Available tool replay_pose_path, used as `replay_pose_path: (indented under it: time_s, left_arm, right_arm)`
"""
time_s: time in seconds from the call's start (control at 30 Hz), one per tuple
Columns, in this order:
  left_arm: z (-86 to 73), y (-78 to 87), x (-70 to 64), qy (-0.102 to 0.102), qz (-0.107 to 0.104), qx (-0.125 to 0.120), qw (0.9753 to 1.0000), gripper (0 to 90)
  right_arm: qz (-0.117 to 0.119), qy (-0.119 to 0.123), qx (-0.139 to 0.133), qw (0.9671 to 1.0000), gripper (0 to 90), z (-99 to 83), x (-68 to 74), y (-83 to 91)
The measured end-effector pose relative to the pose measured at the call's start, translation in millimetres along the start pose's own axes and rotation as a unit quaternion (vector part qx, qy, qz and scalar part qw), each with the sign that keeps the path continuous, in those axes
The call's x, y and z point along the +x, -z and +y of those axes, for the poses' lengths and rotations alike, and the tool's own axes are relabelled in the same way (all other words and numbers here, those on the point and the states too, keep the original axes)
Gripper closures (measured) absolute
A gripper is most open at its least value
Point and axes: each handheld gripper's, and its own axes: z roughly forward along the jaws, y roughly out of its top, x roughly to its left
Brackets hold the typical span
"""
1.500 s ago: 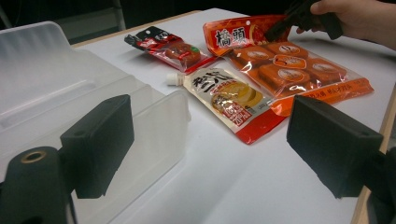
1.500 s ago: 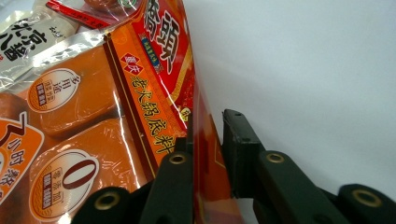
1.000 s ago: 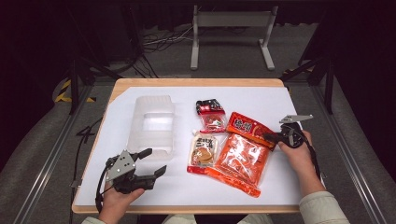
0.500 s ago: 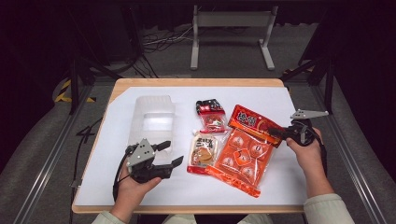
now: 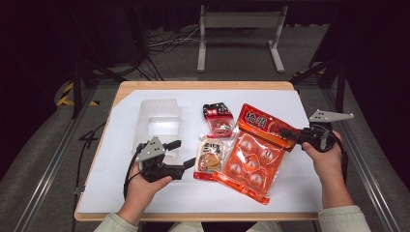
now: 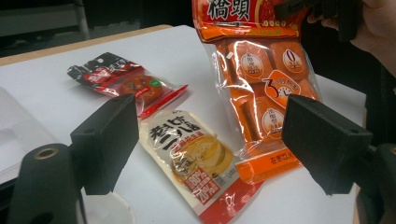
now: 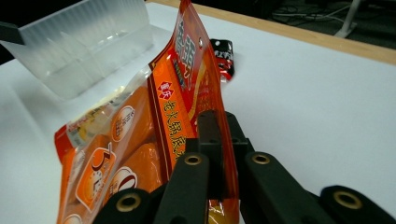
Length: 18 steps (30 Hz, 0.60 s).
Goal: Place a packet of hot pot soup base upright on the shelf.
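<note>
Your right gripper (image 5: pixel 289 132) is clenched on the top edge of the orange bag (image 5: pixel 251 155), and the right gripper view shows the red header pinched flat between the jaws. That end is raised off the desk (image 5: pixel 290 193) while the bag's lower end, as far as the high view lets you judge, rests on the white surface. The bag is the landmark here: it sits right of centre on the desk, with everything else to its left.

Your left gripper (image 5: pixel 180 152) hangs released, jaws wide apart, holding nothing. It hovers left of the bag, just past the cream pouch (image 5: pixel 209 158), which lies flat with its edge touching or slipping under the bag. Behind the pouch, beside the bag's header, lies the small red packet (image 5: pixel 218 119). Farther left of the bag stands the clear bin (image 5: pixel 158 121), with nothing inside it as far as the pictures show.

So the work looks barely begun: one bag is gripped and partly lifted, nothing has been packed. What seems left is to carry the bag across the pouch to the bin, then collect the pouch and the packet, with your left gripper placed well for the pouch.
</note>
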Motion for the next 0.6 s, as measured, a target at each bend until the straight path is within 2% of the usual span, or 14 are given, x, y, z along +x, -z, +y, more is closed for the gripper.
replay_pose_path:
  time_s: [0.07, 0.17, 0.27, 0.3, 0.43, 0.47, 0.5, 0.6]
  left_arm:
    - [1.8, -4.4, 1.0, 0.015, -0.007, 0.009, 0.9998, 18.6]
    - [3.0, -9.3, 3.0, 0.017, -0.019, 0.004, 0.9997, 20.5]
    - [3.5, -13.6, 3.8, 0.011, -0.021, -0.001, 0.9997, 21.8]
    - [5.3, -17.0, 3.3, 0.007, -0.023, 0.003, 0.9997, 19.6]
    - [8.9, -22.5, 2.6, 0.013, -0.031, 0.004, 0.9994, 12.4]
    - [10.0, -25.0, 2.9, 0.014, -0.029, -0.002, 0.9995, 12.4]
    - [10.4, -26.3, 2.6, 0.018, -0.027, -0.006, 0.9995, 7.3]
    - [11.0, -28.3, 3.3, 0.014, -0.033, -0.023, 0.9991, 3.7]
  right_arm:
    - [0.008, 0.012, -0.009, 0.9999, 90.0, 6.4, 8.7, 7.8]
    - [0.015, 0.017, -0.016, 0.9996, 90.0, 10.8, 15.5, 13.6]
    - [0.019, 0.025, -0.019, 0.9993, 90.0, 13.7, 20.5, 17.1]
    - [0.024, 0.033, -0.025, 0.9988, 90.0, 16.9, 26.0, 20.4]
    - [0.030, 0.040, -0.030, 0.9983, 90.0, 20.7, 32.5, 24.4]
    - [0.034, 0.043, -0.033, 0.9979, 90.0, 21.9, 34.6, 25.8]
    - [0.037, 0.048, -0.037, 0.9974, 90.0, 23.5, 37.6, 27.8]
    - [0.045, 0.052, -0.043, 0.9967, 90.0, 26.3, 43.1, 31.6]
